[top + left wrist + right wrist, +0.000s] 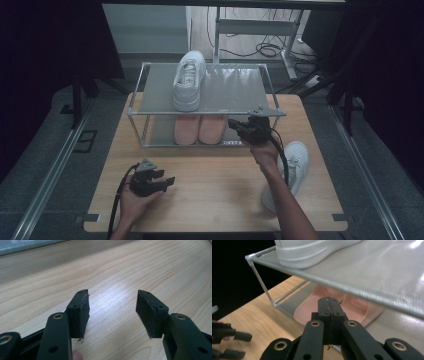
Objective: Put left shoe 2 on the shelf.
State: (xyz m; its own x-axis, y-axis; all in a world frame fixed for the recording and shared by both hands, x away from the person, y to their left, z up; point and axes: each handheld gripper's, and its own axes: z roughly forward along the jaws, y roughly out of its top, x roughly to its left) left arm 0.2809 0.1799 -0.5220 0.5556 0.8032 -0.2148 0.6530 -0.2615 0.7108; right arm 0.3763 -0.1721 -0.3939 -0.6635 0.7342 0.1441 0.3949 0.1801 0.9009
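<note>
Nearest the high camera, the person's two forearms come in from the bottom edge over the wooden bench (210,200). Low on the left, the left gripper (169,181) rests in the hand just above the bare wood, its jaws spread wide with nothing between them; its own view shows the two black pads (80,312) well apart over plain wood grain. Farther in, the right gripper (234,125) is held at the front right corner of the shoe rack (131,113), its jaws pressed tightly together and holding nothing; in the right gripper view they point at the pink shoes (312,307) on the lower shelf, just under the edge of the grey upper shelf (372,272). Those pink shoes (200,129) sit side by side on the lower shelf, toes toward the person. One white sneaker (189,80) stands on the upper shelf, left of its middle, its sole edge visible at the top of the right gripper view. Its mate, a second white sneaker (296,162), lies on the bench to the right of the right forearm, well apart from the rack.
</note>
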